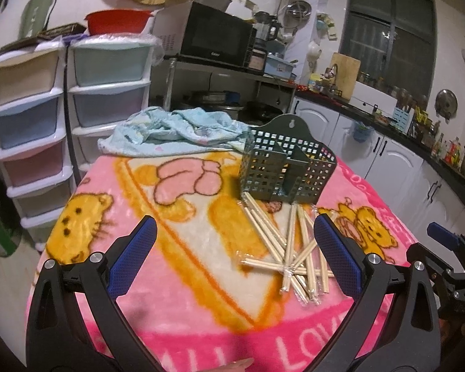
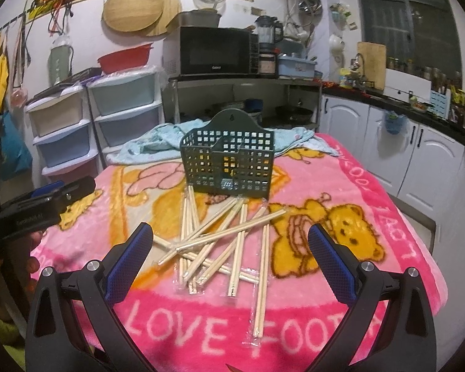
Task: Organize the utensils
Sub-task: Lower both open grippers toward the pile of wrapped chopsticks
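Note:
A dark green perforated utensil holder point(image 1: 286, 167) point(image 2: 229, 162) stands upright on the pink cartoon blanket point(image 1: 176, 282) point(image 2: 381, 217). Several pairs of wooden chopsticks in clear wrappers point(image 1: 290, 254) point(image 2: 223, 245) lie in a loose crossed pile in front of it. My left gripper point(image 1: 232, 226) is open and empty, above the blanket to the left of the pile. My right gripper point(image 2: 231, 232) is open and empty, hovering over the near side of the pile. The right gripper shows at the right edge of the left wrist view point(image 1: 449, 257); the left one at the left edge of the right wrist view point(image 2: 46, 204).
A crumpled light blue cloth point(image 1: 173, 133) point(image 2: 170, 139) lies on the table behind the holder. Plastic drawer units point(image 1: 31, 117) point(image 2: 93, 117) stand at the left, a microwave on a rack point(image 1: 214, 37) behind, white cabinets and a cluttered counter point(image 1: 403, 155) at the right.

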Tool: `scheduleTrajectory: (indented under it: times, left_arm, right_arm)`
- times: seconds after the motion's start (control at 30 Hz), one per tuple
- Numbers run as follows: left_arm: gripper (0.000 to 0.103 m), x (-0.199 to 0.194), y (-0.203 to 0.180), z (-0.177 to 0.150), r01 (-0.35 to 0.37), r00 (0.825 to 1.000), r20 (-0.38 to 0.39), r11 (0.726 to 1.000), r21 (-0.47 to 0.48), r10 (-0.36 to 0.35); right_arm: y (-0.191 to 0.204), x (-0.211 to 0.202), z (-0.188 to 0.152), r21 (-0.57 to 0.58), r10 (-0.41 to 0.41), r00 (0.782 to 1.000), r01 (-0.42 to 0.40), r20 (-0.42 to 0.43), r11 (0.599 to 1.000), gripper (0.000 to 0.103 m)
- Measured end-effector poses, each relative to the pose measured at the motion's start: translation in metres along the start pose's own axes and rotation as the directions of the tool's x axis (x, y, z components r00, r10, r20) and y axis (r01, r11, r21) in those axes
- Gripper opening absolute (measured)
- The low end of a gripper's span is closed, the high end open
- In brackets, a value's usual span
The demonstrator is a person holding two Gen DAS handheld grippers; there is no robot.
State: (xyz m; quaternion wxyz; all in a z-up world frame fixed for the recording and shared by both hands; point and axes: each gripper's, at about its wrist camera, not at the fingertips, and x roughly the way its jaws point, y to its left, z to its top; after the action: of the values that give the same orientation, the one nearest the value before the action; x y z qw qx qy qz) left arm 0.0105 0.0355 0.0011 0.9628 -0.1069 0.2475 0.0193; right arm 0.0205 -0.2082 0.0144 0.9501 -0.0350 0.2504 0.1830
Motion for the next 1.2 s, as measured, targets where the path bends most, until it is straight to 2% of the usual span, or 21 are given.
scheduleTrajectory:
  times: [0.27,0.53,0.6,0.73,1.0,1.2]
  left_arm:
    - [0.094,0.007,0.023,0.008,-0.009,0.999,-0.031,0.998,-0.057,0.007]
    - [0.094,0.029,0.026,0.015,0.081,0.991,-0.095,0.992,-0.096,-0.09]
    - [0.094,0.038,0.022,0.014,0.107,0.985,-0.128,0.989,-0.1,-0.12]
    - [0.093,0.057,0.015,0.01,0.119,0.973,-0.188,0.988,-0.102,-0.137]
    - [0.093,0.088,0.013,-0.007,0.143,0.936,-0.301,0.978,-0.152,-0.184]
    - [0.083,0.103,0.014,-0.022,0.155,0.906,-0.363,0.967,-0.2,-0.22]
  right_arm:
    - [-0.012,0.011,0.018,-0.005,0.026,0.999,-0.027,-0.022,1.0,0.097]
    - [-0.038,0.032,0.042,0.003,-0.002,0.999,0.003,-0.043,1.0,0.097]
    - [-0.046,0.042,0.048,0.007,-0.008,0.998,0.008,-0.056,1.0,0.097]
    - [-0.06,0.061,0.054,0.034,-0.01,0.996,0.013,-0.09,0.999,0.097]
    - [-0.088,0.108,0.05,0.105,-0.012,0.982,0.032,-0.187,0.994,0.097]
    - [-0.1,0.143,0.034,0.153,0.003,0.961,0.041,-0.278,0.987,0.097]
